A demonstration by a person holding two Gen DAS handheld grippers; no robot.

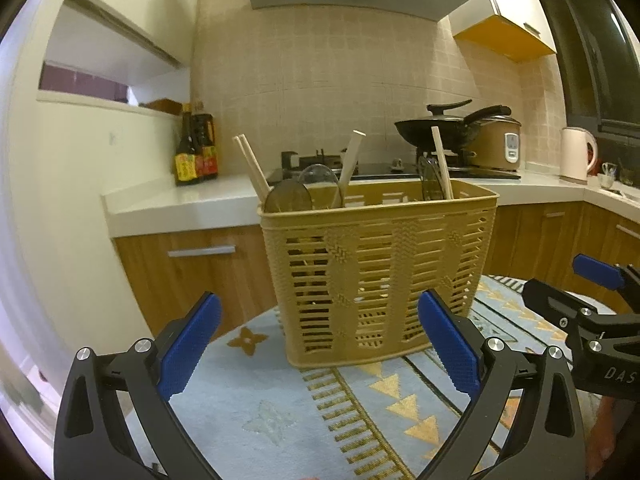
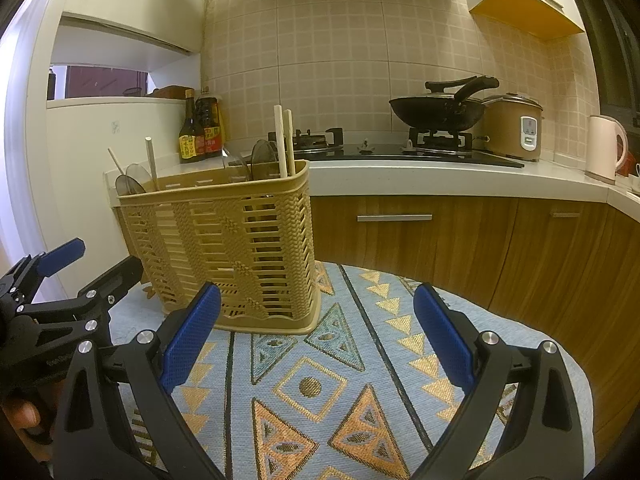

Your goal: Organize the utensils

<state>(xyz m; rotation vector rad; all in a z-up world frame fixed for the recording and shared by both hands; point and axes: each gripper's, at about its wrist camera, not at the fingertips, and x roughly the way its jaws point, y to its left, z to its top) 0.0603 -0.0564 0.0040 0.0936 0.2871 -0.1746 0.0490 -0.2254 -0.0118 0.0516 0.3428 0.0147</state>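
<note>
Basket (image 1: 376, 276) stands on patterned cloth (image 2: 320, 380), holding chopsticks (image 1: 252, 164) and spoons (image 1: 289, 197) upright. Left gripper (image 1: 320, 344) and right gripper (image 2: 316, 336) hover before it, jaws apart and empty. This fits sorting finished or regrouping pending.

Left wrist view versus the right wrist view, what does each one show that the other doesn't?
Only the left wrist view shows the star motif on the cloth left of the basket. Only the right wrist view shows the gold diamond with a dot and the person's fingertip. Both show the tan basket holding chopsticks and spoons, the wok, rice cooker, and both grippers, left and right, open and empty.
</note>
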